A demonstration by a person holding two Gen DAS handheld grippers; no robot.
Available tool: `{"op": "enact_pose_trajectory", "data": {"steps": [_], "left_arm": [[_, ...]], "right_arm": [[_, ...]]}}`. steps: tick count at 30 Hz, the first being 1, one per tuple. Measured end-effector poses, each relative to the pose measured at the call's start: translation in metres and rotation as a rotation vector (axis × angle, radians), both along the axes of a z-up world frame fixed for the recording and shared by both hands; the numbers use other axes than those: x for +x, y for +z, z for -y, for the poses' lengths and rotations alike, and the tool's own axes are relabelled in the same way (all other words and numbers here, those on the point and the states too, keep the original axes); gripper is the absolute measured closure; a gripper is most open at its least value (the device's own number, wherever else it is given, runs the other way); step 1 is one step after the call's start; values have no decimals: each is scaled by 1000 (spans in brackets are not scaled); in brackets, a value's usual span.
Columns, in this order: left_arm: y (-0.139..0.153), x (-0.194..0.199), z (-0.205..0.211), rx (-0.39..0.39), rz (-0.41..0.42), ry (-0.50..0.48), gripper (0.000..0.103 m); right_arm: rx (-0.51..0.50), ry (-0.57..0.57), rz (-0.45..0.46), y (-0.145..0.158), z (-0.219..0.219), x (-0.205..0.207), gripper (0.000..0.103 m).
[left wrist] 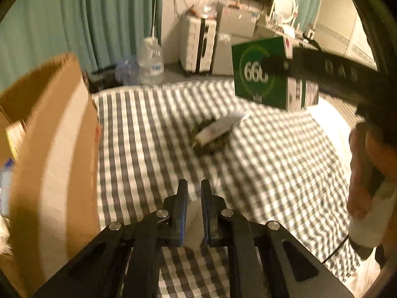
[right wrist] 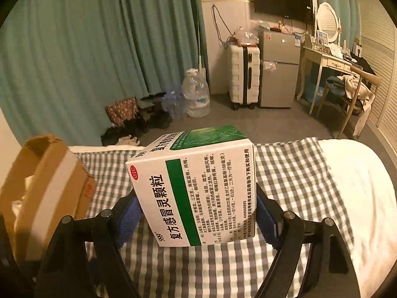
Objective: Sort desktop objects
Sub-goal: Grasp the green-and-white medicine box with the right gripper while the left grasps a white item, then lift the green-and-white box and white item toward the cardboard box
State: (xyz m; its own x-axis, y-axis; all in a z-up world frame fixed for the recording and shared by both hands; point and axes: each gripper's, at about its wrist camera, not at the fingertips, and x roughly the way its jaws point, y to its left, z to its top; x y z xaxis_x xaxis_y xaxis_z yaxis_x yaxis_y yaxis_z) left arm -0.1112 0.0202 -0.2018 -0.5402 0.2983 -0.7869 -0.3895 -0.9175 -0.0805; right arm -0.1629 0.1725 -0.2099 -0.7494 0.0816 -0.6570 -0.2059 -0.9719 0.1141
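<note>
A green and white medicine box (right wrist: 193,193) with printed text sits between the blue pads (right wrist: 127,219) of my right gripper (right wrist: 198,213), which is shut on its two sides and holds it above the checked cloth. The left wrist view shows the same box (left wrist: 258,84) in the air at the upper right. My left gripper (left wrist: 194,186) is shut on a small pale white object (left wrist: 193,219) that shows between its fingers; I cannot make out what it is. A dark lumpy item with a white card on it (left wrist: 213,134) lies on the cloth ahead.
An open cardboard box (left wrist: 54,154) (right wrist: 42,193) stands at the left edge of the checked cloth (left wrist: 273,173). A person's hand (left wrist: 367,173) is at the right. White bedding (right wrist: 352,198) lies to the right; beyond are a suitcase, water jugs and a curtain.
</note>
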Motion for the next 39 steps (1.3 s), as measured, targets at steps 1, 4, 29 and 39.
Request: {"op": "enact_pose_trajectory", "data": {"steps": [1,4,29,39], "left_arm": [[5,1,-2,-2,-14,-4,92],[15,4,-8,-23,-53,-9,93],[-98,-19,-14,-127,226,107,59],[-51,-17,-16,-84,110,93,73]], "right_arm": [[-2,1,-7,3,-4,1,23],[-8,-3,-33,19,-7,18,23],[-86,13,-121,42,-14,71,23],[-91,3,-116,38,-14,66,23]]}}
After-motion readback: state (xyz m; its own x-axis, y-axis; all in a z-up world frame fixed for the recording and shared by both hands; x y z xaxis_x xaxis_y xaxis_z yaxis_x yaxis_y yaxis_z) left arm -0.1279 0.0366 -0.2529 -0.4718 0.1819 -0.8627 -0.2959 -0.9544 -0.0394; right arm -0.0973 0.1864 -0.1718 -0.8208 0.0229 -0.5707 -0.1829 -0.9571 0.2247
